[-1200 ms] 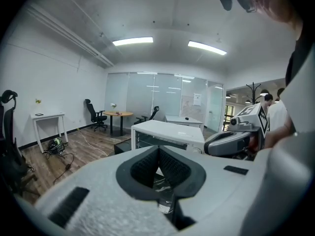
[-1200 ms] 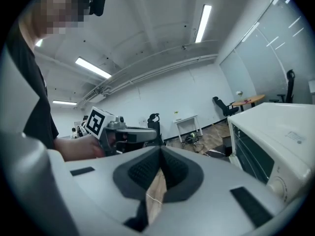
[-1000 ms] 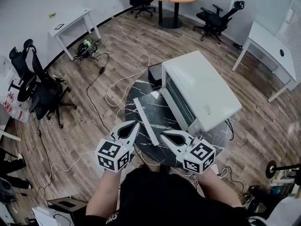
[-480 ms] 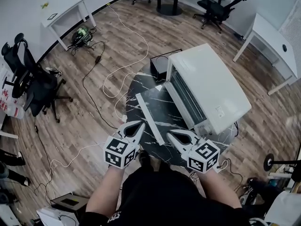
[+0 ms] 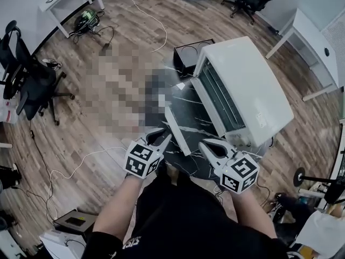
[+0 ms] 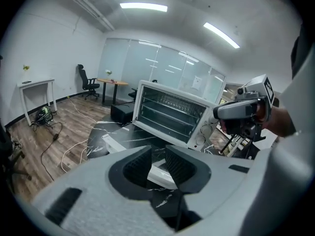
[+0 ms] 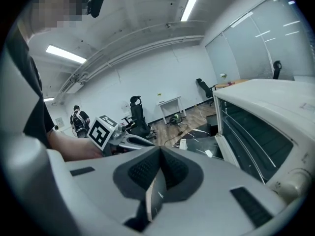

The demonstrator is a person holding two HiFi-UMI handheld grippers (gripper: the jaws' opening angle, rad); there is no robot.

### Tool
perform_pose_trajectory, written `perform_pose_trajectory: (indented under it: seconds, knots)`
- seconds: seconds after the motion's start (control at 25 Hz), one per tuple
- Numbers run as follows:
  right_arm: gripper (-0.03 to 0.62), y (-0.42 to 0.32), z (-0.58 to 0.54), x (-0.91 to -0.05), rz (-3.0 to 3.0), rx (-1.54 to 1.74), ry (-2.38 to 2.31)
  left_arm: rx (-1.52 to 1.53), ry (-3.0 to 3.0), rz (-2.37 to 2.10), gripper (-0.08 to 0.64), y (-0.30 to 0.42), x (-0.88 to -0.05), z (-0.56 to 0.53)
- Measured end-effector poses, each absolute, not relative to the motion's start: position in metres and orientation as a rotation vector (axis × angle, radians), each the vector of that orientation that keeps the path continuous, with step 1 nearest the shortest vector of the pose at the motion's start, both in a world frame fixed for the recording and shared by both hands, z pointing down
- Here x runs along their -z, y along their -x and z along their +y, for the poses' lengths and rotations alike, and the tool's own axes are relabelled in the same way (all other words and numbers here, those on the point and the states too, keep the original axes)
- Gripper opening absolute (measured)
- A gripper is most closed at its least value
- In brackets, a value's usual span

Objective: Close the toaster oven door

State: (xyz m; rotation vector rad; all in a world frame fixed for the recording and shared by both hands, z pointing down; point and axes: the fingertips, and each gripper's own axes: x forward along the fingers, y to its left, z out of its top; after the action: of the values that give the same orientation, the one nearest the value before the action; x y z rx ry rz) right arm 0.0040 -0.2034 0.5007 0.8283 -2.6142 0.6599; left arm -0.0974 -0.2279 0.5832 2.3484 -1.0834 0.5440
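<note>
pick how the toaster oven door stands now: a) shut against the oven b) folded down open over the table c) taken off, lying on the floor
b: in the head view the door lies folded down in front of the toaster oven, whose racks are bare to sight.

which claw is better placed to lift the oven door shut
Likely left: the left claw has just been opening its jaws, which stand apart with the door's front edge lined up in the gap; the right claw is shut.

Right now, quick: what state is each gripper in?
Left gripper: open, its jaws have just been opening; the oven door edge shows in the gap, ungripped.
Right gripper: shut, holding nothing.
</note>
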Motion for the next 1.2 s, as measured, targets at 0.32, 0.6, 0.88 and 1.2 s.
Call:
perform_pose_trajectory:
  seconds: [0.32, 0.6, 0.88, 1.2]
  knots:
    - [0.006, 0.0, -0.207, -0.51, -2.563, -0.674, -0.835, -0.625, -2.272, -1.014, 0.153, 0.096, -0.644, -0.23]
    - [0.006, -0.008, -0.207, -0.523, -2.522, -0.703, -0.868, -0.754, -2.23, -0.92, 0.178, 0.095, -0.698, -0.218]
    - [0.006, -0.014, -0.203, -0.529, -2.501, -0.716, -0.894, -0.901, -2.236, -0.826, 0.188, 0.087, -0.739, -0.217]
    - [0.006, -0.034, -0.196, -0.528, -2.468, -0.726, -0.957, -0.882, -2.233, -0.786, 0.218, 0.067, -0.749, -0.222]
